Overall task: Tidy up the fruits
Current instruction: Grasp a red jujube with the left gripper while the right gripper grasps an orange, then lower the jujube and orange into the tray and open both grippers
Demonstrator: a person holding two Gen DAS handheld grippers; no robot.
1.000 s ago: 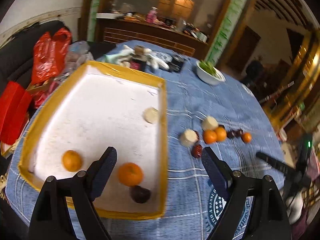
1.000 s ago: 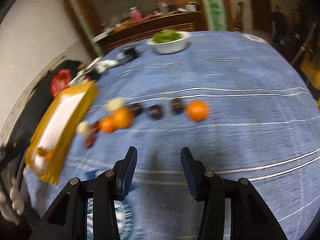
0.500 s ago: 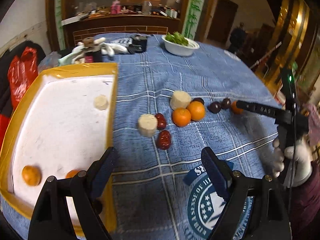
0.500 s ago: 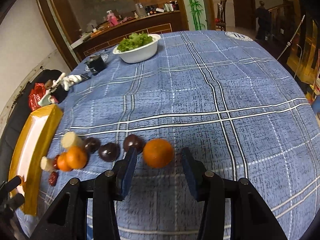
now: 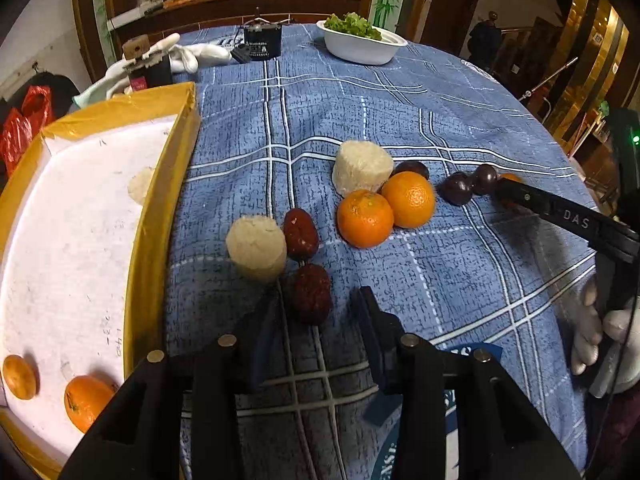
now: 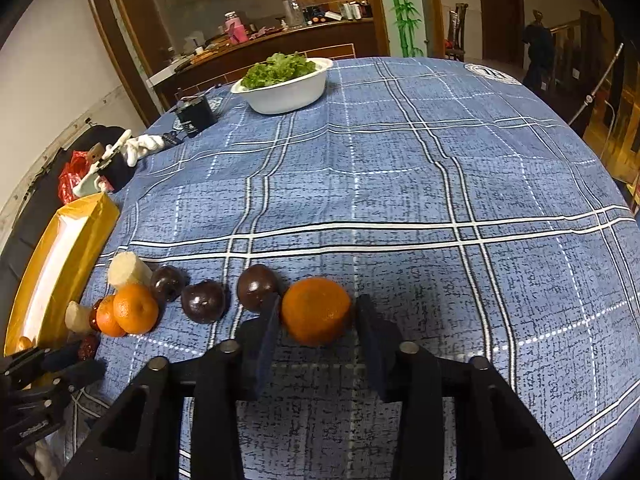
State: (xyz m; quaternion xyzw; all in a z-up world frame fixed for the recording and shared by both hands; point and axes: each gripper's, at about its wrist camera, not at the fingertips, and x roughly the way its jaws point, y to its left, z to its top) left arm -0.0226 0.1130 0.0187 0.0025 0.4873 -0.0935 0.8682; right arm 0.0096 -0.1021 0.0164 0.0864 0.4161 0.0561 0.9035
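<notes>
In the left wrist view my left gripper (image 5: 316,312) is open, its fingers on either side of a dark red date (image 5: 310,294) on the blue cloth. A second date (image 5: 301,233), two pale round pieces (image 5: 256,248) (image 5: 362,166) and two oranges (image 5: 365,218) (image 5: 409,199) lie just beyond. The yellow tray (image 5: 148,248) at left holds two oranges (image 5: 86,400) (image 5: 18,376) and a pale piece (image 5: 140,185). In the right wrist view my right gripper (image 6: 316,314) is open around an orange (image 6: 315,310), with dark plums (image 6: 256,287) (image 6: 203,301) to its left.
A white bowl of greens (image 6: 285,84) stands at the far side of the round table. A small black device (image 5: 262,42), white gloves (image 5: 188,56) and a dark jar (image 5: 146,70) sit behind the tray. The right gripper's finger (image 5: 560,216) shows at right.
My left gripper swung from over the tray to the loose fruit and narrowed around the near date. My right gripper moved forward until the orange sits between its fingers.
</notes>
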